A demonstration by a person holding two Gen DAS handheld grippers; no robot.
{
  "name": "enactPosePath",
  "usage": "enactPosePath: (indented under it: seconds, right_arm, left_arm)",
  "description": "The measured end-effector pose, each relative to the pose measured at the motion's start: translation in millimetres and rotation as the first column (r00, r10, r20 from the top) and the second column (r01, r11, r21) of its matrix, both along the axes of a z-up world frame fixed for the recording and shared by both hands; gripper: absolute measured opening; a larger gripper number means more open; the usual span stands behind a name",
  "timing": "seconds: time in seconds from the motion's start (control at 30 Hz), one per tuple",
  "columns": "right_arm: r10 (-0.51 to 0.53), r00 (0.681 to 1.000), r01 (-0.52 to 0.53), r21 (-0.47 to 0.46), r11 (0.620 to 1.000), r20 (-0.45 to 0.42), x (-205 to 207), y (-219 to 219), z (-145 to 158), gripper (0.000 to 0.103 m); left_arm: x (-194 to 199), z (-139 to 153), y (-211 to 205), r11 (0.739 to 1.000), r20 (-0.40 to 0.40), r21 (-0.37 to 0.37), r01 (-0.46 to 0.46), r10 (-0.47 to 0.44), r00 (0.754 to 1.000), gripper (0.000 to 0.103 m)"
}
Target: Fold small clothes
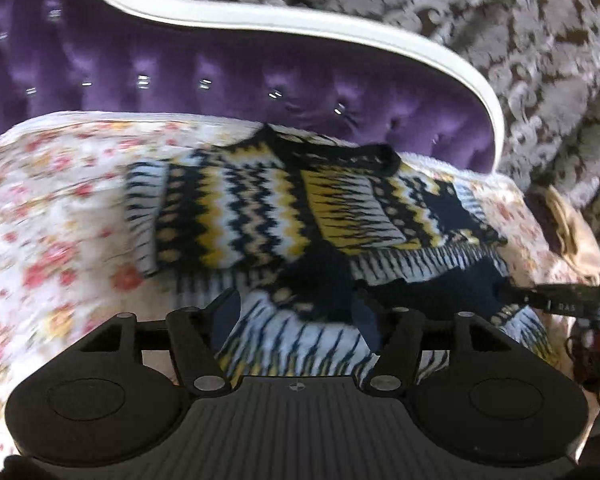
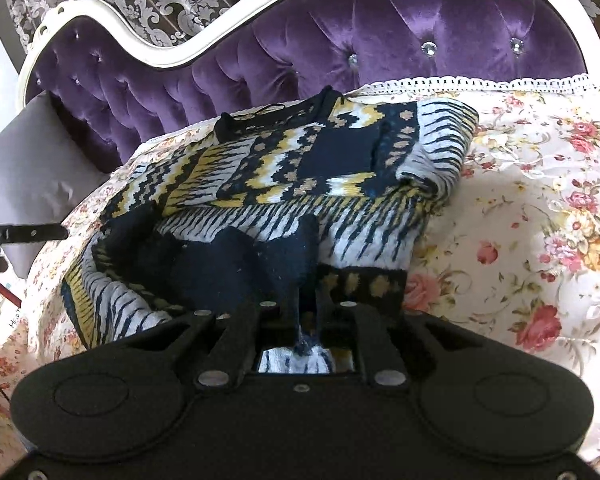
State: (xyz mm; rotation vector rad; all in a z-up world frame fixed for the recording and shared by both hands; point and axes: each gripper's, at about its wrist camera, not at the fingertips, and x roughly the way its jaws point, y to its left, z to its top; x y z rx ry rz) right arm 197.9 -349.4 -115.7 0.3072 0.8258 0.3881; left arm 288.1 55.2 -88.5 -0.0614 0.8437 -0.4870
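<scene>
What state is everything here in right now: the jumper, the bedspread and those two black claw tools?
Patterned sweater: partly folded, rumpled, lying on the bed.
Floral bedspread: spread flat under the sweater.
Left gripper: open, above the sweater's hem, nothing gripped.
Right gripper: nearly closed, dark sweater fabric between its fingers.

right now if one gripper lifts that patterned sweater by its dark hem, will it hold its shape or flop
Probably flop: the sweater already lies in soft folds and bunches on the floral bedspread. Its thick knit looks fairly heavy for its size, so it would likely sag. The fuzzy yarn should grip rather than slip.
</scene>
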Motion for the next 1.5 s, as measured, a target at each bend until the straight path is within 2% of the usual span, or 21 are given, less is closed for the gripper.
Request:
enactPosePath:
  seconds: [0.13,0.2,0.3,0.37,0.43,0.57,0.7,0.8,0.93,1.03,1.07,1.1,1.13,1.17,1.2,1.3,1.37,1.5]
  right_arm:
    - [-0.001,1.0,0.001,-0.006,1.0,0.009,2,1,-1,0.025]
    - [-0.001,1.0,0.001,-0.005,1.0,0.017,3,2,0,0.043]
    - [0.012,0.999,-0.012,-0.02,1.0,0.034,7,8,2,0.056]
    - [0.03,0.999,-0.028,-0.042,0.999,0.045,10,15,1,0.059]
    - [0.04,0.997,-0.035,-0.075,0.997,0.06,11,22,-2,0.061]
    - [0.066,0.993,-0.058,-0.082,0.995,0.101,6,34,-7,0.084]
    - [0.12,0.984,-0.1,-0.151,0.983,0.133,1,51,-11,0.1]
    - [0.129,0.983,-0.108,-0.164,0.981,0.128,2,53,-10,0.101]
    - [0.112,0.985,-0.099,-0.1,0.99,0.133,1,44,-11,0.101]
    - [0.084,0.987,-0.075,-0.07,0.995,0.14,-2,38,-10,0.091]
    - [0.072,0.987,-0.065,-0.059,0.996,0.141,-2,35,-10,0.081]
    - [0.054,0.989,-0.048,-0.047,0.998,0.141,-3,32,-10,0.065]
    - [0.033,0.99,-0.029,-0.035,0.999,0.136,-3,27,-9,0.056]
    - [0.017,0.993,-0.015,-0.015,1.0,0.119,-2,23,-9,0.027]
    - [-0.002,0.995,0.001,0.008,1.0,0.096,-1,18,-9,0.013]
    - [-0.026,0.99,0.029,-0.016,0.999,0.136,-10,16,2,0.013]
    - [-0.013,0.982,0.023,-0.049,0.999,0.19,-20,21,16,0.013]
    - [-0.017,0.961,0.028,-0.039,0.999,0.276,-35,24,44,0.013]
  left_arm:
    - [19,-12,-17,0.999,-0.032,0.014,0.036,-0.035,0.999,0.06]
    - [25,-19,-23,0.998,-0.057,0.023,0.051,-0.05,0.997,0.06]
    - [29,-29,-29,0.997,-0.07,0.054,0.061,-0.058,0.996,0.06]
    - [28,-39,-32,0.996,-0.089,0.068,0.055,-0.049,0.995,0.059]
    - [20,-46,-32,0.998,-0.051,0.063,0.028,-0.024,0.998,0.059]
    - [10,-50,-38,0.997,0.006,0.078,0.001,-0.001,1.0,0.06]
    - [9,-50,-42,0.996,0.014,0.088,0.005,-0.007,1.0,0.065]
    - [10,-50,-43,0.996,0.011,0.09,0.019,-0.02,1.0,0.067]
    - [10,-51,-41,0.997,0.01,0.079,0.013,-0.014,1.0,0.065]
    - [9,-50,-40,0.996,0.02,0.089,-0.009,0.008,1.0,0.049]
    - [9,-49,-38,0.997,0.023,0.082,-0.014,0.012,1.0,0.039]
    - [8,-49,-36,0.997,0.025,0.07,-0.017,0.016,1.0,0.031]
    - [8,-48,-32,0.999,0.02,0.037,-0.015,0.014,1.0,0.017]
    - [8,-48,-27,1.0,0.005,-0.01,-0.022,0.022,1.0,0.014]
    - [7,-48,-22,0.998,-0.005,-0.04,-0.045,0.045,0.999,0.012]
    - [-5,-44,-13,0.992,0.022,-0.097,-0.081,0.084,0.996,0.01]
    - [-19,-38,-10,0.991,0.069,-0.105,-0.082,0.09,0.994,0.01]
    - [-44,-20,-3,0.989,0.163,-0.122,-0.086,0.105,0.981,0.01]
